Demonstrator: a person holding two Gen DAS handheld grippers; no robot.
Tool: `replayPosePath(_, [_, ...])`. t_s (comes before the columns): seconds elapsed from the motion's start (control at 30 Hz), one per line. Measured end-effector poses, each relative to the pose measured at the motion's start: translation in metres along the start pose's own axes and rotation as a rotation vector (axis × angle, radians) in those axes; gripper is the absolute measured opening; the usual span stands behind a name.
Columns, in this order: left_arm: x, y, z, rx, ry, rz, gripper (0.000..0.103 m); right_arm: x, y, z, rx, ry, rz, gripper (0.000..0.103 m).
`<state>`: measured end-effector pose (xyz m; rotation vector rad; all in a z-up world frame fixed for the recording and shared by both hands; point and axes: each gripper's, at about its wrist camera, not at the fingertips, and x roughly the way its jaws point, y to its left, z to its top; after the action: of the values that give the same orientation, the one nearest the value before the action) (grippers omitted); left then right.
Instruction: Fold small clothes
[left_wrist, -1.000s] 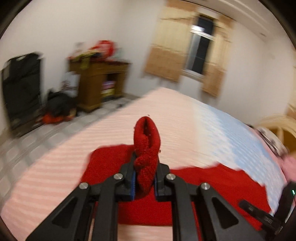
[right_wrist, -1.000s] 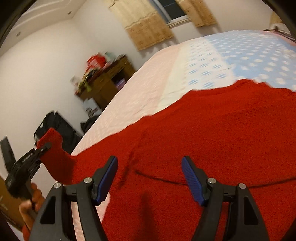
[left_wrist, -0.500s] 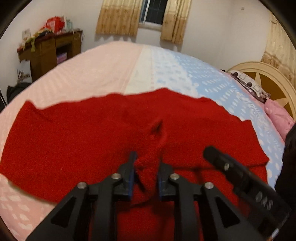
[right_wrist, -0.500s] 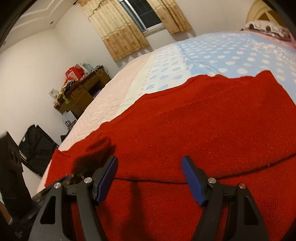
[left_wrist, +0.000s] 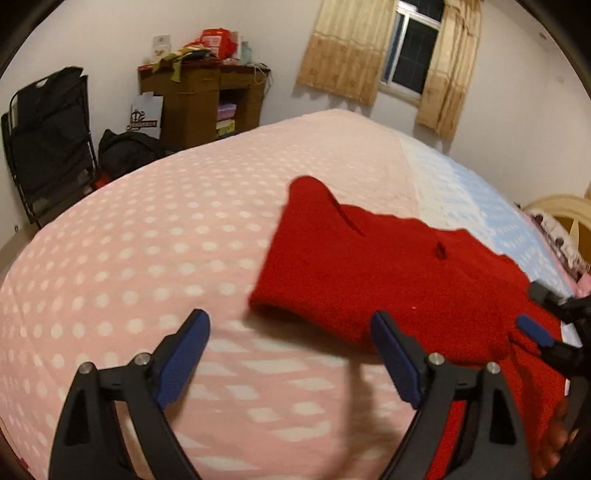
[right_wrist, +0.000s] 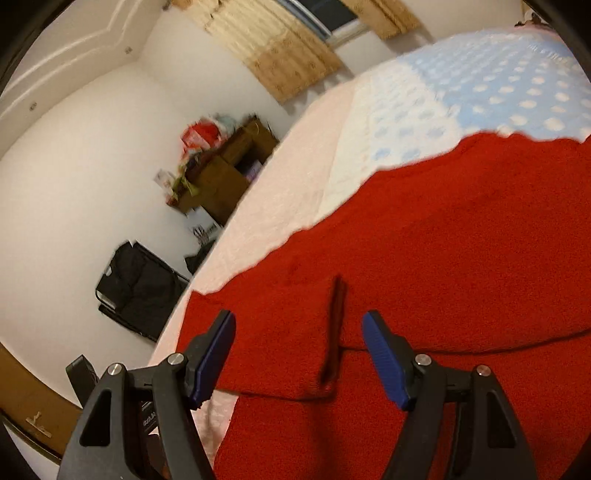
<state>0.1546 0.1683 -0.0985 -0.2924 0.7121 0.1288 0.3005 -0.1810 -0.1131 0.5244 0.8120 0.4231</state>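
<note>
A red knitted garment (left_wrist: 399, 266) lies on the bed, with one sleeve folded across its body; it also fills the right wrist view (right_wrist: 424, 258). My left gripper (left_wrist: 291, 354) is open and empty, above the pink bedspread just left of the garment's folded edge. My right gripper (right_wrist: 299, 354) is open and empty, low over the folded sleeve end. The right gripper also shows at the right edge of the left wrist view (left_wrist: 546, 325).
The bed (left_wrist: 147, 258) has a pink dotted spread that turns blue (right_wrist: 517, 81) toward the headboard. A wooden desk with clutter (left_wrist: 203, 99), a black folding chair (left_wrist: 48, 133) and a black bag (left_wrist: 125, 151) stand by the wall. A curtained window (left_wrist: 410, 48) is behind.
My left gripper let go of the red sleeve, opened, and drew back to the left over the bare bedspread. The sleeve now lies folded on the garment. My right gripper stays open.
</note>
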Motion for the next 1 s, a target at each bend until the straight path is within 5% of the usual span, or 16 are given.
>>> replayPosePath(0.2, [-0.004,-0.002,-0.007,0.000,-0.043,0.002,0.091,0.033,0.026,-0.014,-0.194,0.055,-0.116,0.069])
replayPosePath(0.23, [-0.003,-0.001,-0.005,-0.004,-0.042,-0.004,0.091,0.037,0.029,-0.016,-0.218,0.061,-0.129,0.062])
replayPosePath(0.27, [-0.002,0.000,-0.005,-0.008,-0.039,-0.009,0.092,0.042,0.033,-0.017,-0.247,0.076,-0.153,0.038])
replayPosePath(0.3, [0.000,0.000,-0.005,-0.013,-0.039,-0.014,0.092,0.047,0.034,-0.018,-0.259,0.089,-0.170,0.030])
replayPosePath(0.47, [-0.003,0.006,-0.007,-0.011,-0.041,-0.016,0.093,0.046,0.035,-0.016,-0.286,0.074,-0.188,0.011])
replayPosePath(0.83, [-0.005,0.008,-0.008,-0.020,-0.043,-0.026,0.093,-0.047,0.069,0.040,-0.424,-0.108,-0.175,0.010])
replayPosePath(1.0, [-0.004,0.007,-0.007,-0.016,-0.040,-0.018,0.093,-0.094,0.039,0.058,-0.464,-0.143,-0.283,0.010])
